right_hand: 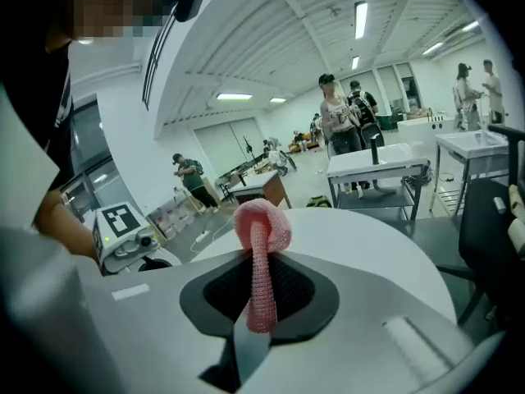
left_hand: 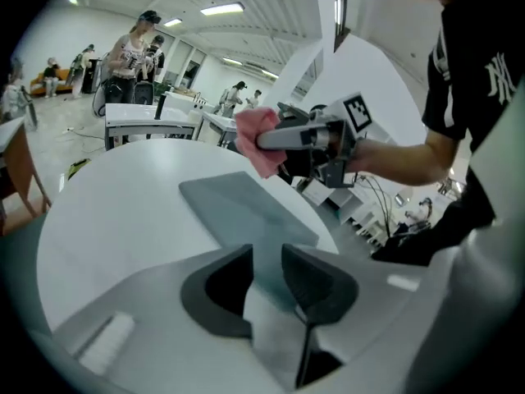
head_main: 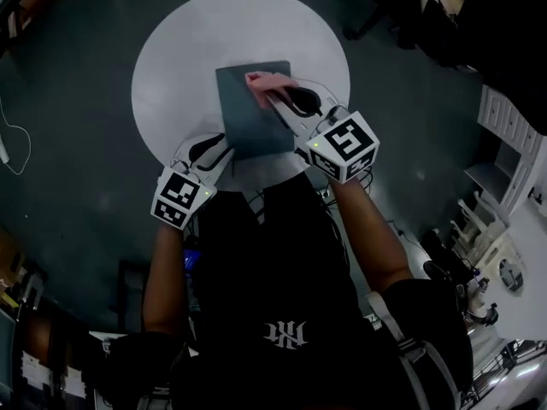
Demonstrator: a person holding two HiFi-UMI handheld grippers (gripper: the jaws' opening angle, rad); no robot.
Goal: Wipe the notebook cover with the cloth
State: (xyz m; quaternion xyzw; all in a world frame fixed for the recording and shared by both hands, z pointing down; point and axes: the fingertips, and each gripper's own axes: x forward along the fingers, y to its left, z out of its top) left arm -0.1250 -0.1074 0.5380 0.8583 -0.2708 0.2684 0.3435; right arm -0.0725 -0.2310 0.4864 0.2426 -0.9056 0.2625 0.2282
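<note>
1. Head view, the room first: a dark teal floor (head_main: 68,143) spreads around the person, with white shelving (head_main: 504,135) at the right edge; the two gripper views show a large hall with a ribbed white ceiling and strip lights (right_hand: 361,19), white workbenches (right_hand: 377,167) and several people standing (right_hand: 332,113) in the distance.
2. The surface is a round white table (head_main: 188,49), bare apart from the task's things; its far edge curves against the hall floor in both gripper views.
3. The notebook (head_main: 248,109) lies flat and closed on the near half of the table, its dark grey-green cover facing up and turned slightly askew.
4. The left gripper (head_main: 224,148) is at the notebook's near left corner, its jaws spread; in the left gripper view the cover's near part shows in the gap between them, and whether a pad touches it cannot be told.
5. The right gripper (head_main: 275,99) reaches over the notebook's far right part, its jaws pressed together on the cloth.
6. The cloth (head_main: 267,81) is pink and knitted; a narrow strip is pinched between the right jaws and a bunched end bulges past their tips, over the cover's far edge.
</note>
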